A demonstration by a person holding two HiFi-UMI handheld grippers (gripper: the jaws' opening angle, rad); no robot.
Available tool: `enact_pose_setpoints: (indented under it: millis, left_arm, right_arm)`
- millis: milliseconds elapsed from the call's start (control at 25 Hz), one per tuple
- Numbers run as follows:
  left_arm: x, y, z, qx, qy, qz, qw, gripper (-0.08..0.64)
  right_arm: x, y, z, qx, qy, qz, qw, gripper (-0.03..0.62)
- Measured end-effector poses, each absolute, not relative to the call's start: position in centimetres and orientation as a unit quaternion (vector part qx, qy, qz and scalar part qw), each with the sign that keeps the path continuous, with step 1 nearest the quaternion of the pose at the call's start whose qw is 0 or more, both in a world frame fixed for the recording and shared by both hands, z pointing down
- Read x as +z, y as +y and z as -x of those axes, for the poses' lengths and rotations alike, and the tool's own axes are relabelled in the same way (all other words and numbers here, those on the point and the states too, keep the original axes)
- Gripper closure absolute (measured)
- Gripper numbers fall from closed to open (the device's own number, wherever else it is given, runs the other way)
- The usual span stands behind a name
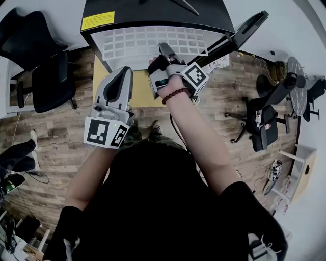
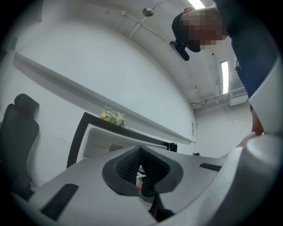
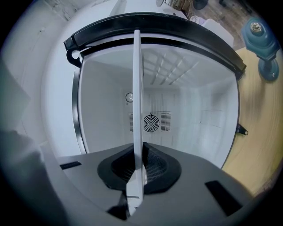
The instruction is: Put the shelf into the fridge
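A black fridge [image 1: 153,12] stands open in front of me, its white inside [image 3: 190,110] bare, with a round fan [image 3: 151,123] on the back wall. My right gripper [image 1: 164,49] is shut on the near edge of the white grid shelf [image 1: 153,43], which lies at the fridge mouth. In the right gripper view the shelf [image 3: 137,88] shows edge-on, running from between the jaws [image 3: 138,152] into the cavity. My left gripper [image 1: 124,72] hangs back below and left of the shelf, apart from it. Its jaws [image 2: 140,149] meet at the tips, with nothing held.
The fridge door [image 1: 244,30] swings open to the right. The fridge rests on a yellow wooden board [image 1: 137,94] over plank flooring. A black office chair [image 1: 43,76] stands left, another chair [image 1: 262,125] right. A plant [image 2: 112,117] sits on top of the fridge.
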State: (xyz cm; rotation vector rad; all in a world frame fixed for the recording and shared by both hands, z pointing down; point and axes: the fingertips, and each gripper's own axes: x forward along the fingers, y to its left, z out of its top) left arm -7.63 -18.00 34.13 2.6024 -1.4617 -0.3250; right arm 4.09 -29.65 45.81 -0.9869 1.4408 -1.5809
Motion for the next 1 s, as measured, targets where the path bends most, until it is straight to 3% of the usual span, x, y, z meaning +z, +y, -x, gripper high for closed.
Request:
enact_pose_setpoints:
  millis: [1000]
  left_arm:
    - [34.1, -17.4, 7.2, -0.112, -0.48, -0.867, 0.07, 0.541]
  right_arm:
    - [45.6, -27.5, -4.2, -0.618, 0.555, 0.399, 0.389, 0.558]
